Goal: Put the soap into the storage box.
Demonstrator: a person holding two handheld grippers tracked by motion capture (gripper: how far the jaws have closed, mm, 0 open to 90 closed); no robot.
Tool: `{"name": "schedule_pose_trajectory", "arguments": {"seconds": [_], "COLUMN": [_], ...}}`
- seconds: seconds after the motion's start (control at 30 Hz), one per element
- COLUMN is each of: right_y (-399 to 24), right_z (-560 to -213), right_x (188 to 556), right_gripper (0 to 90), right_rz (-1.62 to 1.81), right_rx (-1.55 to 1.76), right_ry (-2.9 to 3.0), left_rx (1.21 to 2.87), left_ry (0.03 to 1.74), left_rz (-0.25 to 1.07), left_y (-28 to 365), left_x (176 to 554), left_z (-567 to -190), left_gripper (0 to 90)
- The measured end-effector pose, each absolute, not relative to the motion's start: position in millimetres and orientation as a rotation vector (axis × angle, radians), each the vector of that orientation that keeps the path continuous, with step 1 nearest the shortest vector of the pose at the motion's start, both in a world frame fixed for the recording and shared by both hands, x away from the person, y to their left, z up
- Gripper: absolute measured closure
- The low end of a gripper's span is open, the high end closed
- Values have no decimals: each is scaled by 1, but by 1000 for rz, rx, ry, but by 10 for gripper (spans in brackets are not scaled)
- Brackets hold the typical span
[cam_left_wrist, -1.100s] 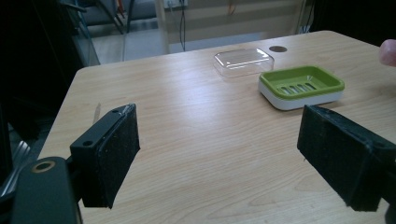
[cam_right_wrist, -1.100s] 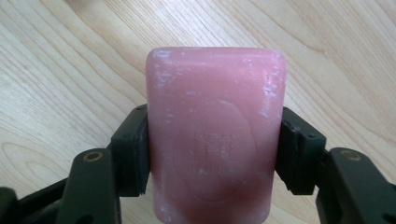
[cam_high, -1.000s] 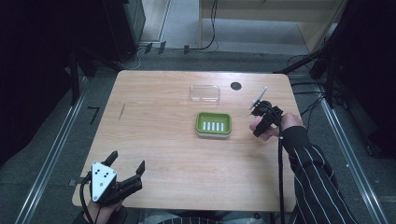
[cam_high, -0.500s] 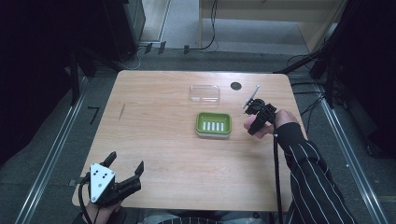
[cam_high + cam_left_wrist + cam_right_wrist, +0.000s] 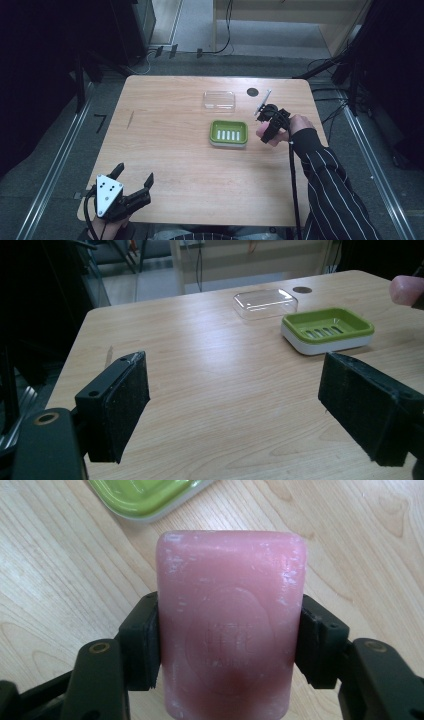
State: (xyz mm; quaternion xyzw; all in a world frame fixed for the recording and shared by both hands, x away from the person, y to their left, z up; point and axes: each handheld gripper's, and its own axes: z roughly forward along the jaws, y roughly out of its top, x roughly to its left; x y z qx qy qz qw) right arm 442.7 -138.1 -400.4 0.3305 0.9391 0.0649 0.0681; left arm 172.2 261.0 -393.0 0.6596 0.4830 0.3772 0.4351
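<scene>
So the key bit is the pink soap bar and the green soap dish — the right gripper has the bar clamped between its two jaws, pads pressing on both long sides, and it hangs just to the right of the dish, above the wood. In the right gripper view the soap's long axis runs straight out along the jaws, and the dish sits just past its far end, up and to the left. My guess is the soap is headed for the dish, which would mean a short move toward the table's middle.

The dish lies with its long side across the table, slots in the bottom, nothing in it. Whether the bar has to be turned to line up with it, I can't say for sure.

The left gripper is well apart from all this, down at the near left corner of the table with its jaws spread wide and nothing between them — the right hand is clearly the nearer one.

Other stuff: a clear plastic lid lies just behind the dish, and a small dark round spot sits near the far edge. Nothing stands between soap and dish, so the path looks free.
</scene>
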Motion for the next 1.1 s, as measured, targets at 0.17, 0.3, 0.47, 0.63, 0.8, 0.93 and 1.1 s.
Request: {"name": "schedule_pose_trajectory", "arguments": {"seconds": [0.17,0.3,0.47,0.63,0.8,0.93,1.1], "right_y": [-132,-129,-125,-119,-110,-106,-100], "right_z": [-399,-398,-397,-395,-393,-393,-392], "right_x": [443,444,445,447,450,451,453], "right_gripper": [390,390,390,390,390,390,390], "right_rz": [199,207,208,198,207,207,215], "right_rx": [960,943,917,890,869,849,827], "right_ry": [2840,2845,2856,2859,2859,2863,2866], "left_rx": [1634,1641,1630,1628,1622,1620,1611], "left_ry": [1208,1211,1223,1232,1245,1251,1266], "left_rz": [942,949,953,962,969,977,984], "left_y": [263,263,265,267,270,271,274], "left_x": [171,169,167,164,160,158,154], "left_z": [-393,-393,-393,-393,-393,-393,-393], "left_gripper": [133,134,133,134,134,134,134]}}
